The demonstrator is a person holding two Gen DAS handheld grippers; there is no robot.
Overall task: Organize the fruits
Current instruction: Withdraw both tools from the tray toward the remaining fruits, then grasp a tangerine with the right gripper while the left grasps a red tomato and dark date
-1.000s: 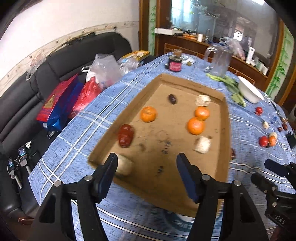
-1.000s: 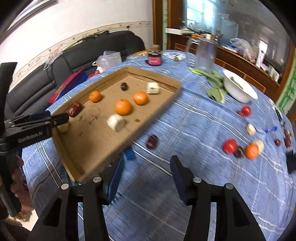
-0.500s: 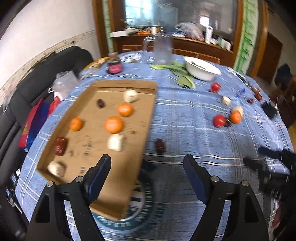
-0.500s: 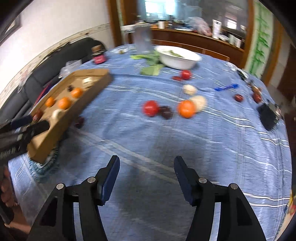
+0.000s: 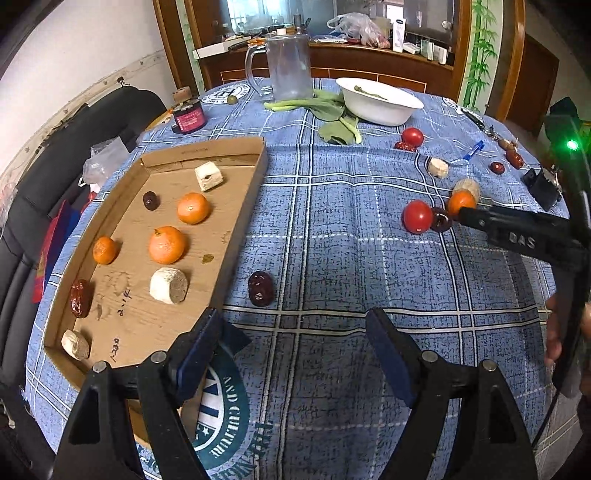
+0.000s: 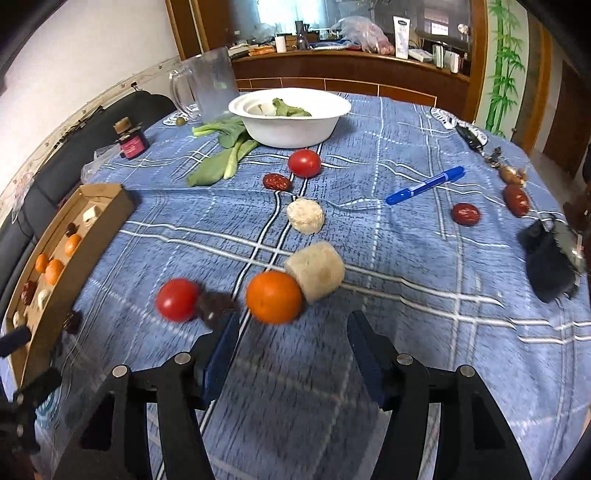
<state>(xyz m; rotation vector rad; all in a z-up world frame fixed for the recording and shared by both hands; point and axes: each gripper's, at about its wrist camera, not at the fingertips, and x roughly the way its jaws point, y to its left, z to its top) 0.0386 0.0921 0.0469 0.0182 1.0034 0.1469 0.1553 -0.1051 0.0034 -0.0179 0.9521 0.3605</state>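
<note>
Tools apart, both empty (right tool [image 6: 290, 338] near orange [image 6: 273, 302]); left tool [image 5: 291, 345] over tablecloth [image 5: 332, 236].

A round table [image 5: 332, 206] under a blue plaid cloth [image 6: 406, 258] fills the near part of the room. To the left a black leather sofa [image 5: 55, 173] stands against a white wall [image 5: 74, 55] with a pale patterned border strip [image 5: 92, 96] running along it. At the far side a dark wooden sideboard [image 6: 351, 74] with a cluttered top spans the room, and above it glass panes [image 5: 280, 14] let in daylight. To the right of it a white panel painted with green bamboo [image 6: 500, 62] stands beside a brown wooden door [image 5: 532, 81].
</note>
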